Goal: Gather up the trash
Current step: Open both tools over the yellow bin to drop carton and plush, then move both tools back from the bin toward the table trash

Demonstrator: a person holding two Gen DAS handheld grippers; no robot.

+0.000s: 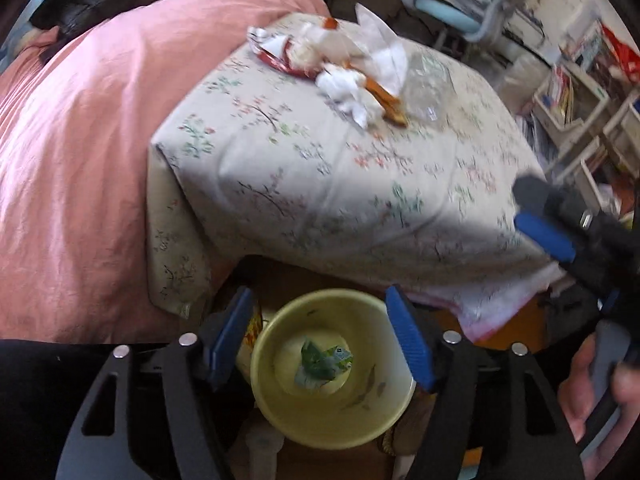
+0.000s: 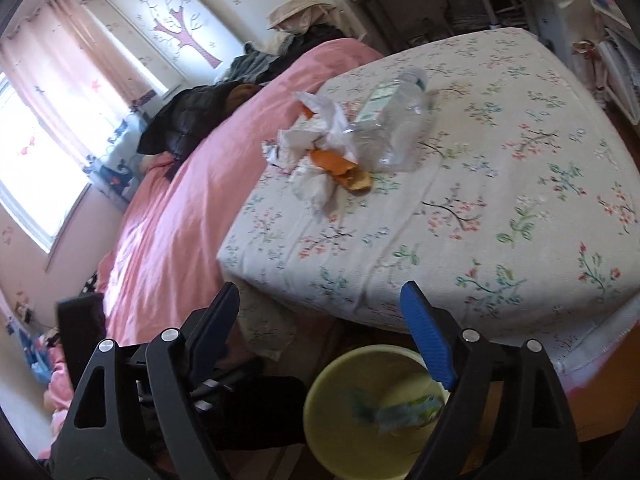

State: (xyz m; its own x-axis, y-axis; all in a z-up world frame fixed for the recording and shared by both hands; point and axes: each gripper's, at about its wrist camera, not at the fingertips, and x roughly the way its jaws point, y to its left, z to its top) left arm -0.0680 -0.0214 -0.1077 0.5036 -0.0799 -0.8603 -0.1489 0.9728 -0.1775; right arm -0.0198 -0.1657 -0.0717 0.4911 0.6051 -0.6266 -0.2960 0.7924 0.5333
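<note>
Claws [image 1: 320, 340] spread above bin [image 1: 280, 412]

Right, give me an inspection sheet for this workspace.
Surface: floral bedsheet, wrinkled.
Job's things: crumpled white tissues, orange peel, clear plastic bottle and red-white wrapper piled together on the sheet; yellow round bin below the bed edge holds a green wrapper.
Clutter: dark clothes on pink duvet.
Grippers: left gripper and right gripper open, empty.
Cables: nothing seen.
Surroundings: window, blue chair, shelves.
</note>
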